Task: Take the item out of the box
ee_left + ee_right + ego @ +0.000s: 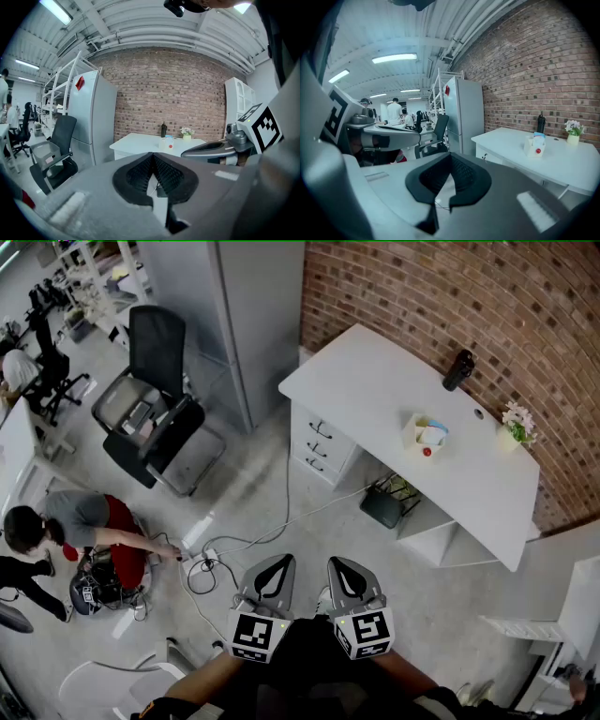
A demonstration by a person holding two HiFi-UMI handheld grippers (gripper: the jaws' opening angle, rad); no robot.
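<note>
A small open cream box stands on the white desk at the upper right, with blue-and-white contents sticking out and a red round item at its front. The box looks tiny and far in the left gripper view, and shows again as the box in the right gripper view. My left gripper and right gripper hang side by side at the bottom middle, far from the desk, over the floor. Both are shut with nothing between the jaws.
A black bottle and a flower pot stand at the desk's back edge by the brick wall. A black bin sits under the desk. Cables, a crouching person, an office chair and a grey cabinet lie to the left.
</note>
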